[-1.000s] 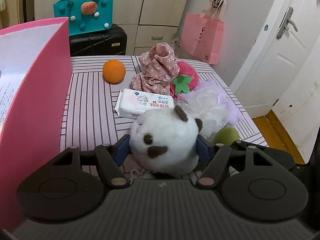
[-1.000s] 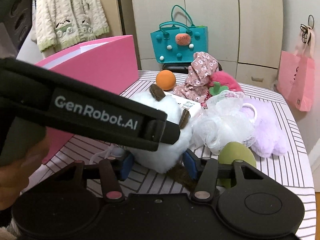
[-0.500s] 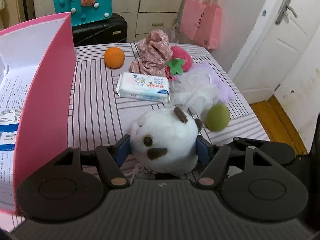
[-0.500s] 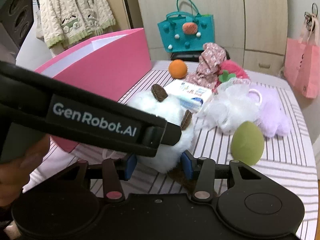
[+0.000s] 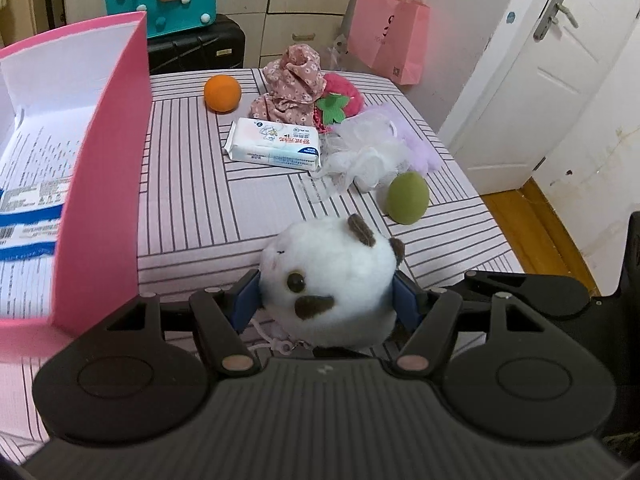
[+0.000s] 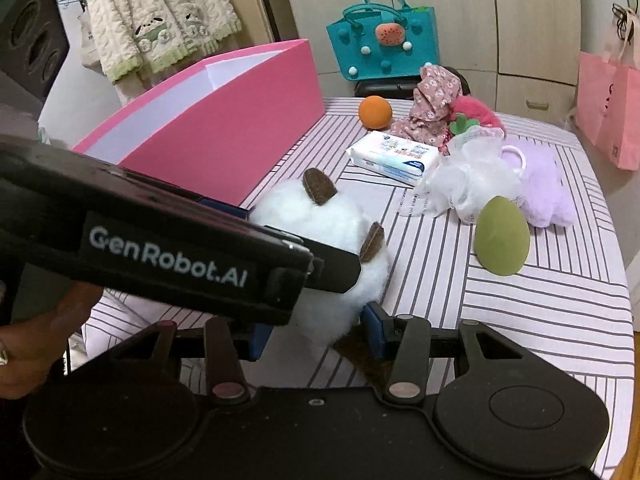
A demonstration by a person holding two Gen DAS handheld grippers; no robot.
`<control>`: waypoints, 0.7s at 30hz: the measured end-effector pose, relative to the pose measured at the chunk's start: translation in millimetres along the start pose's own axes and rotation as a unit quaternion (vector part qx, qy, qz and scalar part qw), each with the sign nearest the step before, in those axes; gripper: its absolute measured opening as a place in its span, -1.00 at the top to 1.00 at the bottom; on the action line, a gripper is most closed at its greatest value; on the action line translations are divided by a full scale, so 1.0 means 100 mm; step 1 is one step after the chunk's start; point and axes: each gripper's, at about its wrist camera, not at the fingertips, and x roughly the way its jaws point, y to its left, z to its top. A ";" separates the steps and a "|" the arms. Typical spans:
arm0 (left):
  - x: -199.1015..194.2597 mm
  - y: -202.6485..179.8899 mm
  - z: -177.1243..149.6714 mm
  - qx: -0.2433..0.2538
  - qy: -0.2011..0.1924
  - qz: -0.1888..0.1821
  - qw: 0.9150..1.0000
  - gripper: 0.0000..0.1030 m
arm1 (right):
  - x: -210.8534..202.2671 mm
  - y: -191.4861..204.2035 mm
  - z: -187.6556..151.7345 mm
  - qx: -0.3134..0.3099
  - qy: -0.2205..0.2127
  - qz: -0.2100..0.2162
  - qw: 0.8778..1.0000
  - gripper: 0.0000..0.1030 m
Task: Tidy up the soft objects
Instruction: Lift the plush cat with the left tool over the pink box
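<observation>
**Q:** White plush, brown ears: where is it?

**R:** The white plush toy (image 5: 328, 280) sits between the blue pads of the left gripper (image 5: 326, 300), 1 pad pressed into each side of its round body. Those jaws are clamped on it, about half apart. Its face looks toward the left wrist camera, and a thin cord with a clasp hangs under it.

**Q:** And the right gripper?

**R:** The right gripper (image 6: 316, 336) comes in from below, with the toy's lower end between its 2 pads. The pad on the right of its own view touches the fur. The left gripper's finger hides most of the other side, so I cannot tell whether this pair squeezes or only brackets the toy. A hand (image 6: 32, 340) holds the left tool at that view's left edge.

**Q:** What is under the toy?

**R:** The near end of the striped tablecloth (image 5: 200, 200), just beside the wall of the open pink box (image 5: 100, 200), which has printed paper inside.

**Q:** What else is on the table?

**R:** A green egg-shaped sponge (image 5: 408, 198) is nearest. Farther back, a white mesh puff (image 5: 360, 152) touches a lilac plush (image 5: 416, 136) and a pack of wipes (image 5: 276, 144). Beyond them are a floral cloth (image 5: 292, 88), a red strawberry plush (image 5: 344, 92) and an orange ball (image 5: 222, 93).
</observation>
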 end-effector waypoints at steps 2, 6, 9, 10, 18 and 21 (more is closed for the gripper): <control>-0.06 0.00 -0.03 0.002 -0.003 -0.001 1.000 -0.31 | -0.04 0.04 -0.01 -0.004 -0.002 0.001 1.000 -0.03; -0.17 0.03 -0.09 -0.003 0.001 -0.014 1.000 -0.31 | -0.12 0.10 -0.02 -0.012 0.001 0.006 1.000 -0.03; -0.25 0.07 -0.13 -0.010 0.006 -0.021 1.000 -0.31 | -0.20 0.17 -0.03 -0.016 0.006 0.009 1.000 -0.03; -0.27 0.08 -0.15 -0.014 0.007 -0.022 1.000 -0.31 | -0.22 0.19 -0.04 -0.021 0.007 0.010 1.000 -0.03; -0.54 0.22 -0.21 -0.037 0.002 -0.027 0.999 -0.32 | -0.32 0.42 -0.02 -0.054 0.026 0.031 0.998 -0.03; -0.70 0.25 -0.20 -0.034 -0.016 -0.028 0.999 -0.32 | -0.39 0.51 0.05 -0.073 0.017 0.031 0.997 -0.02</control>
